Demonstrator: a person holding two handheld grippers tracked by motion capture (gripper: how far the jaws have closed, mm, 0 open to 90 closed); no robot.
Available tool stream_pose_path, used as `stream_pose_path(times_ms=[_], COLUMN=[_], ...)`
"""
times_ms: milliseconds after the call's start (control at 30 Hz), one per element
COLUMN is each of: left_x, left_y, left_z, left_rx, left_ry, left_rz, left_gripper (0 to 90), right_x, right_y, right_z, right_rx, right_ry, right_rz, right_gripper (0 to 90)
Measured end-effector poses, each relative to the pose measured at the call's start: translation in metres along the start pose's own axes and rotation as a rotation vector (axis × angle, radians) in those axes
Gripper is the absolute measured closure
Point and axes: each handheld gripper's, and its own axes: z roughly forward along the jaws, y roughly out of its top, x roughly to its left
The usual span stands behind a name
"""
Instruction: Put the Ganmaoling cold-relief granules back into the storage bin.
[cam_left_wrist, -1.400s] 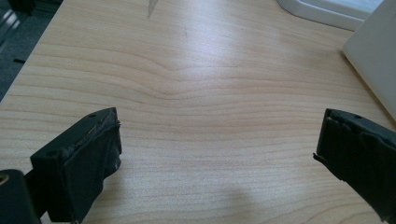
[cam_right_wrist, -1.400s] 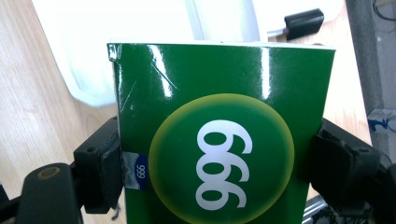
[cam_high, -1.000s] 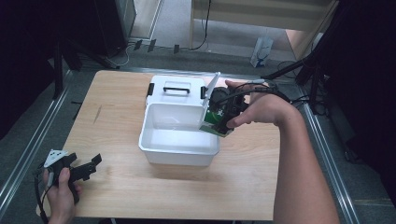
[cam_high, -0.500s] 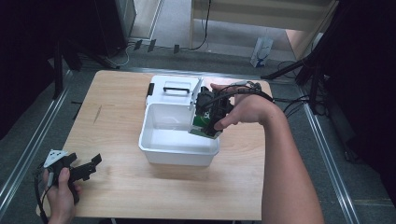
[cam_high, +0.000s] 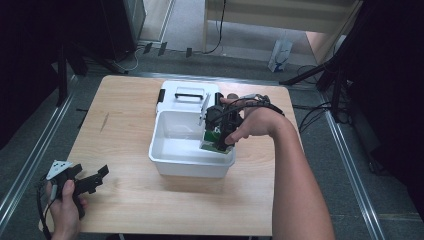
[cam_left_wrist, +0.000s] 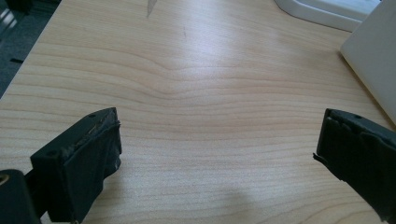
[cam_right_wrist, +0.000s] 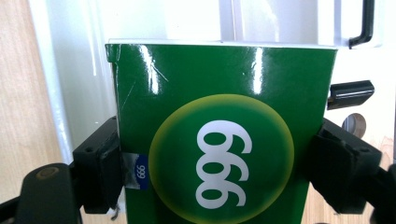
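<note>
A green box (cam_high: 211, 142) with a yellow circle and white digits (cam_right_wrist: 224, 140) is clamped by its two sides in my right gripper (cam_high: 222, 131), which is shut on it. Box and gripper hang tilted just inside the right end of a white open bin (cam_high: 190, 162) in the middle of the table. In the right gripper view the black pads (cam_right_wrist: 100, 163) press both edges of the box, with the bin's white inside behind it. My left gripper (cam_high: 100, 175) rests open near the table's front left corner, its jaws (cam_left_wrist: 219, 158) wide apart over bare wood.
The bin's white lid (cam_high: 187, 92) with a black handle lies flat right behind the bin. The wooden table (cam_high: 125, 125) has free room to the left of and in front of the bin. Metal floor rails run along both sides of the table.
My right gripper has moved down and a little left with the green box, from above the bin's right rim into the bin. The left gripper has stayed put.
</note>
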Motion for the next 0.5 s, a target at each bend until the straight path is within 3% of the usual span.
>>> stream_pose_path(times_ms=[233,467,500], left_x=[0.0,0.001,0.001], left_y=[0.0,0.0,0.0], left_z=[0.0,0.0,0.0], left_rx=[0.0,-0.002,-0.002], left_ry=[-0.002,-0.003,-0.003], left_rz=[0.001,0.0,0.0], left_gripper=[0.6,0.6,0.6], right_x=[0.0,0.001,0.002], right_y=[0.002,0.005,0.005], right_z=[0.023,0.048,0.051], right_rx=[0.021,0.073,0.086], right_ry=[0.014,0.024,0.03], right_rz=[-0.001,-0.004,0.013], right_gripper=[16.3,16.2,16.1])
